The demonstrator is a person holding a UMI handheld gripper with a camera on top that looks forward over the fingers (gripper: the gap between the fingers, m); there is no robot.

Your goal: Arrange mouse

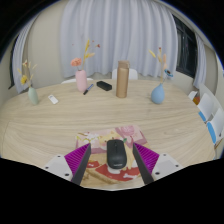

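A black mouse (117, 154) lies on a patterned pink and cream mouse mat (125, 137) on the light wooden table (60, 125). My gripper (113, 166) is open, with a magenta-padded finger at each side of the mouse. The mouse stands between the fingers with a gap at either side and rests on the mat.
Beyond the mat stand a tan bottle (122, 79), a pink vase (80, 81), a blue vase (157, 94) and a green vase (32, 95) with dried flowers. A dark remote (103, 86) and small white items lie nearby. White curtains hang behind.
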